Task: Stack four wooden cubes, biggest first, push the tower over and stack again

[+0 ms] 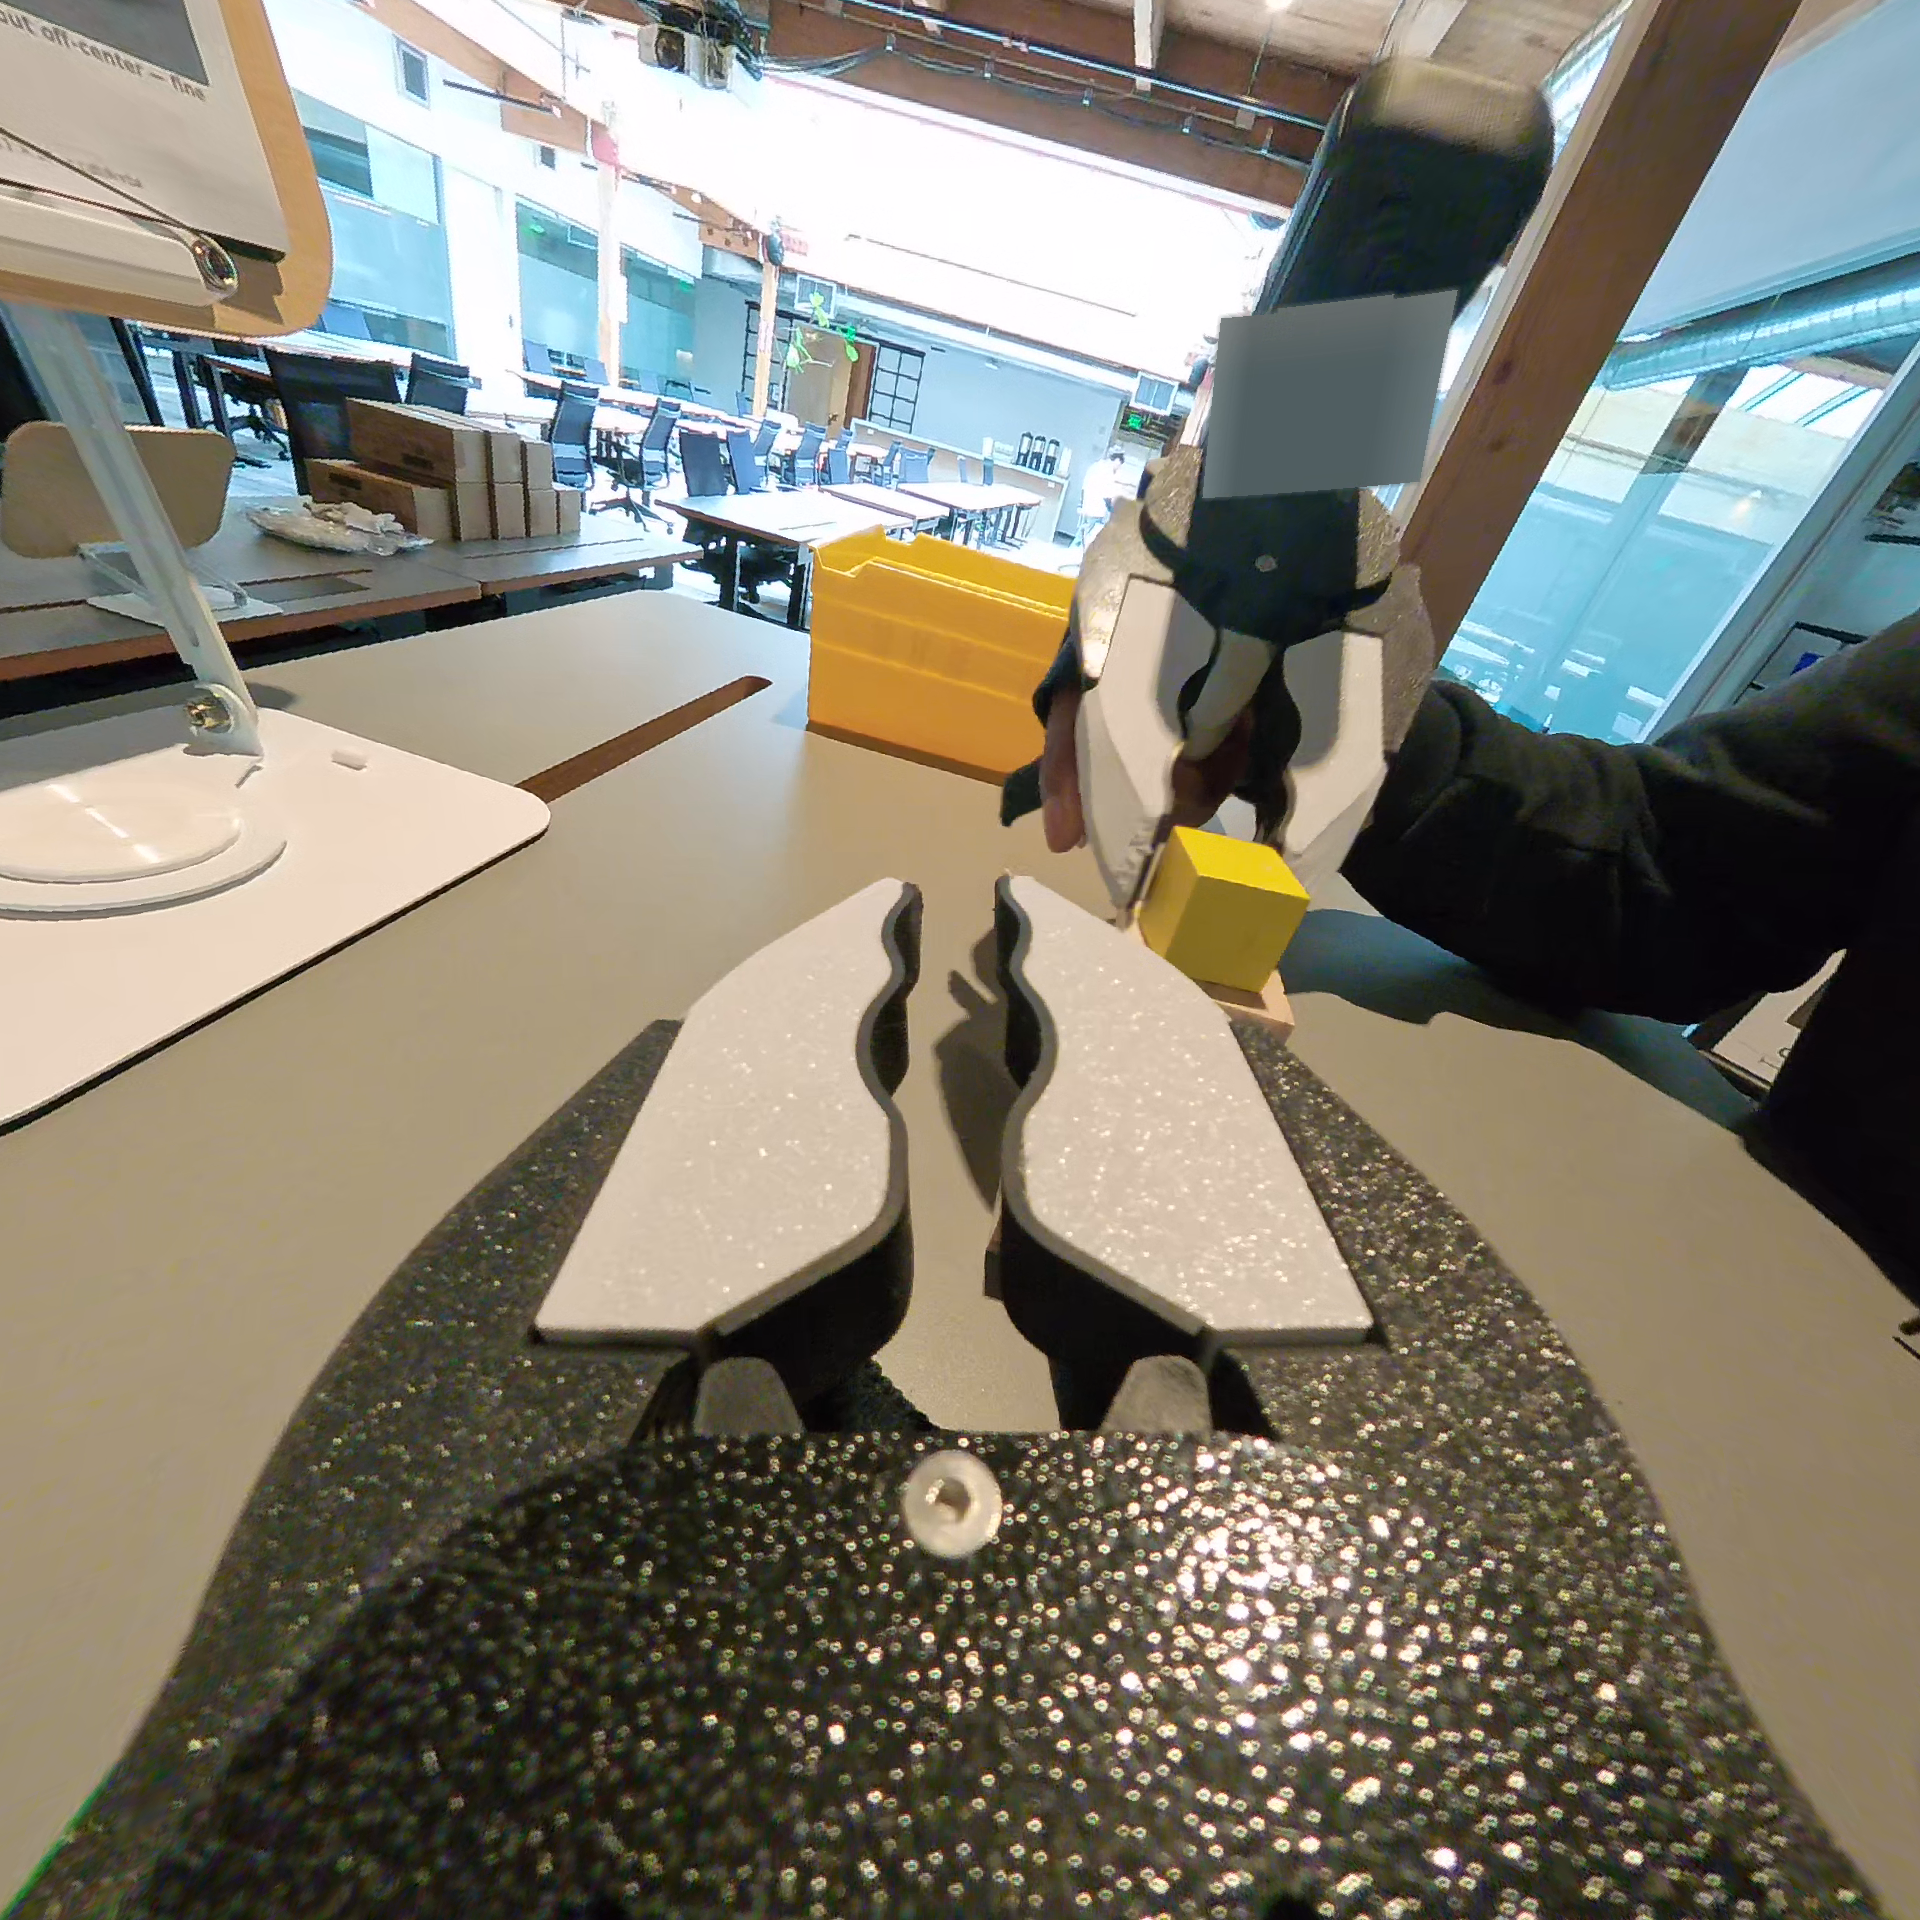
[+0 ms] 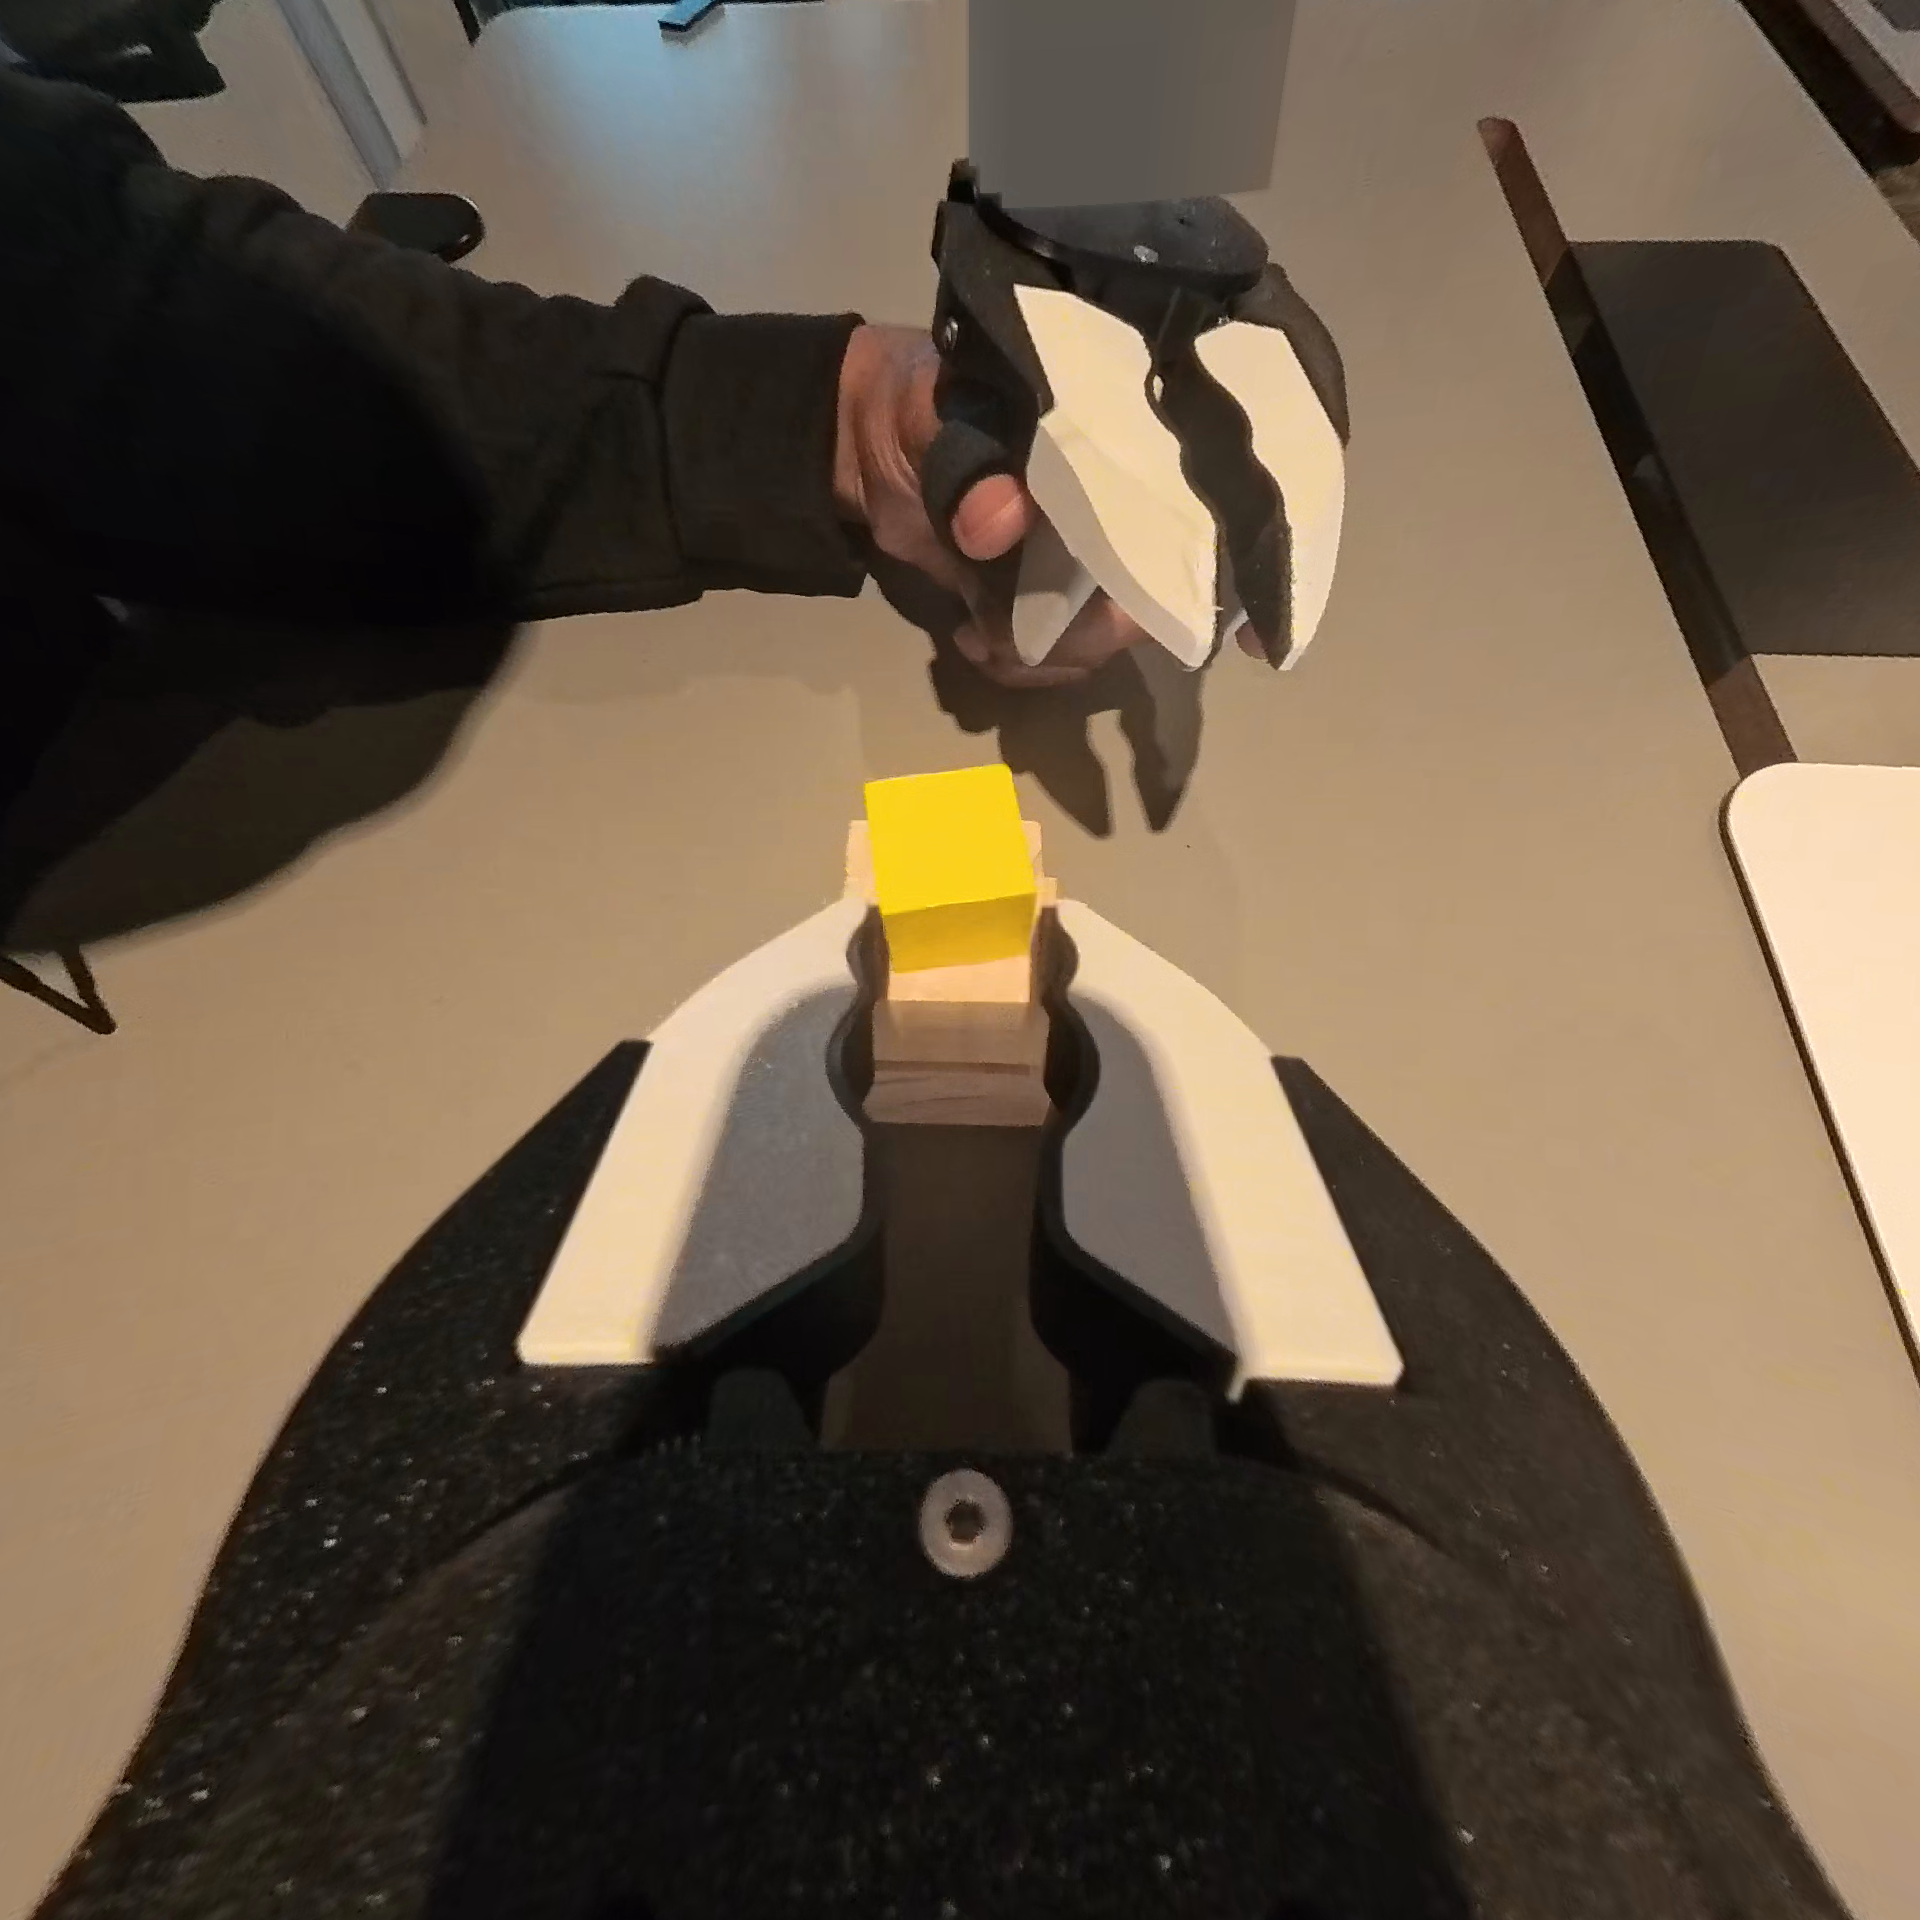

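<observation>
- Watching from beside the grey table (image 1: 468, 1195), I see a small yellow-painted wooden cube (image 2: 951, 857) sitting on top of a pile of plain pale wooden cubes (image 2: 958, 1039) near the middle of the table.
- The right gripper (image 2: 961, 914) comes down over the pile, its jaws set about a cube's width apart and flanking the yellow cube and the wood just under it. I cannot tell whether they press on it or merely stand close beside it.
- The left gripper (image 1: 956, 894) hangs above the table just beside the pile, apart from it. Its jaws are drawn in to a slim gap and hold nothing.
- In the right wrist view several bands of bare wood show beneath the yellow cube, each a little wider than the one above. From this angle I cannot count them for certain.
- My judgement: with the smallest cube on top, a tower is built or within a moment of being built. What looks left in this round is to let go cleanly.
- No loose cubes show on the table in either view, which fits a full tower.
- Whether this is the first tower or the rebuilt one, the pictures do not say. If the first, the push-over and the whole restack are yet to do.
</observation>
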`<state>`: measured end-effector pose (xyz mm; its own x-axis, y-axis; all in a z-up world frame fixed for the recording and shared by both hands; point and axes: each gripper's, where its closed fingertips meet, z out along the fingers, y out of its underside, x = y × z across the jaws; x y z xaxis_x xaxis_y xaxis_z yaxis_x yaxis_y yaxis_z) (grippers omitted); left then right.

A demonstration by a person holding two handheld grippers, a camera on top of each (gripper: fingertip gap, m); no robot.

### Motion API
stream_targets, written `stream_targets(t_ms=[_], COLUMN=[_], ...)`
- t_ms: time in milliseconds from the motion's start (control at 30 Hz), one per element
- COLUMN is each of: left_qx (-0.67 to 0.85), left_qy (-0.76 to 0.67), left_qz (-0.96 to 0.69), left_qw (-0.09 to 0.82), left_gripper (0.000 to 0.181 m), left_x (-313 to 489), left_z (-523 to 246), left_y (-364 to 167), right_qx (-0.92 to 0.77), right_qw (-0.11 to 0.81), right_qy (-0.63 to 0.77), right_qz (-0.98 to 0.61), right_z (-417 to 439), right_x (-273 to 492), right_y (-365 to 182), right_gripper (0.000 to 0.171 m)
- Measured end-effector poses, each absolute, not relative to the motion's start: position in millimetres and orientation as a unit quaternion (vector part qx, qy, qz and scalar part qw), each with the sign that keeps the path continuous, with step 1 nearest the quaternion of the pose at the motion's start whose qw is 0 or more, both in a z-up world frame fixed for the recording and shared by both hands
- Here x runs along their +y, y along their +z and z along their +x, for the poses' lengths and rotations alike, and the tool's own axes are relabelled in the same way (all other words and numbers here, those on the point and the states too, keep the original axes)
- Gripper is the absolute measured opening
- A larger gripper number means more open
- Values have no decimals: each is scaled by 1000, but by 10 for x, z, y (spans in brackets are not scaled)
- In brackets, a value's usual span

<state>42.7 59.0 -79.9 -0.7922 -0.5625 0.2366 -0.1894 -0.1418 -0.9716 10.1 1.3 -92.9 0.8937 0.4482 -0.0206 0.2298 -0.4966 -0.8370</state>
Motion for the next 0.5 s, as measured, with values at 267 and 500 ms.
stream_targets(t_ms=[267,500], left_qx=[642,636], left_qy=[-698,-707], left_qz=[-288,-260], left_qw=[135,167], left_gripper=[13,20], left_x=[583,587], left_z=[412,348], left_y=[-793,-723], right_qx=[-199,-133], right_qw=[482,599], right_qy=[165,248], right_qz=[-837,-750], right_z=[56,416], right_x=[-40,-132], right_y=[-868,-801], right_gripper=[55,50])
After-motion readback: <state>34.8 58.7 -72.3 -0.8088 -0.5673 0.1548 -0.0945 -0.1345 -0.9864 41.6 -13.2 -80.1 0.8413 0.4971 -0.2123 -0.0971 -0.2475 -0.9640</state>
